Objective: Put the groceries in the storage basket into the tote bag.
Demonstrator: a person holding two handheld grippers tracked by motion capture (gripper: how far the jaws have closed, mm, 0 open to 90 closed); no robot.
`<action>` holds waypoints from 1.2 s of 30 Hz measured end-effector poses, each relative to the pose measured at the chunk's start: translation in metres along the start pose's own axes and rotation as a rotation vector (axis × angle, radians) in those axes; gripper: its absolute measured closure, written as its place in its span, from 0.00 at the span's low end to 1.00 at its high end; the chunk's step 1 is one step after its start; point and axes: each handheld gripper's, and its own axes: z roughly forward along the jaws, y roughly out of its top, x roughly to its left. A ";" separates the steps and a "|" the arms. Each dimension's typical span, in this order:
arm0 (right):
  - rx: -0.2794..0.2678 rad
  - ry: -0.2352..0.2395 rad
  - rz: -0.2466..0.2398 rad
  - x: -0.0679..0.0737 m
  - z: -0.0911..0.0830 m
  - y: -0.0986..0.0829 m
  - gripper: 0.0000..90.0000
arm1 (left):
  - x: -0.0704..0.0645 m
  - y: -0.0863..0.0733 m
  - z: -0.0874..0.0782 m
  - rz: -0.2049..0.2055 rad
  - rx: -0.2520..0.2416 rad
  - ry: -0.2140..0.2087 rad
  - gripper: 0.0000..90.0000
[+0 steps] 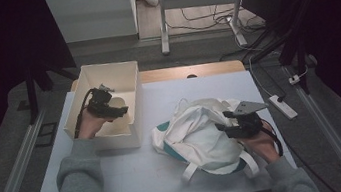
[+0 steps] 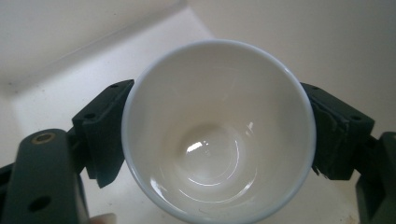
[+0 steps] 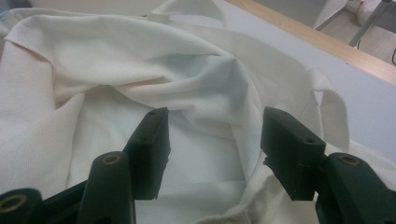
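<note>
Claws: one cup (image 2: 218, 130) (gripped), one bag (image 3: 140, 70).

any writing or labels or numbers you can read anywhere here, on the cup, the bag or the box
None can be read.
The white cup held between the jaws of the left tool is plain inside, with no mark on its rim.
The white cloth bag under the open right tool shows bare fabric; the teal patch at its edge is too small to tell.
The white box has blank walls.

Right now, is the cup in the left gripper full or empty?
Empty. The left gripper view looks straight into the white cup, and its glossy bare bottom shows, with the left gripper shut on its sides.
</note>
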 end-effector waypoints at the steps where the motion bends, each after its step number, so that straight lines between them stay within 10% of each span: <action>1: -0.001 0.000 0.000 0.000 0.000 0.000 0.47 | 0.000 0.000 0.000 0.002 0.002 -0.002 0.21; 8: -0.003 -0.006 -0.002 0.000 -0.001 0.001 0.47 | 0.001 0.001 -0.005 -0.010 -0.007 0.006 0.22; 36: -0.011 0.009 0.007 0.001 0.001 0.000 0.47 | -0.005 0.003 -0.085 -0.086 -0.345 -0.068 0.22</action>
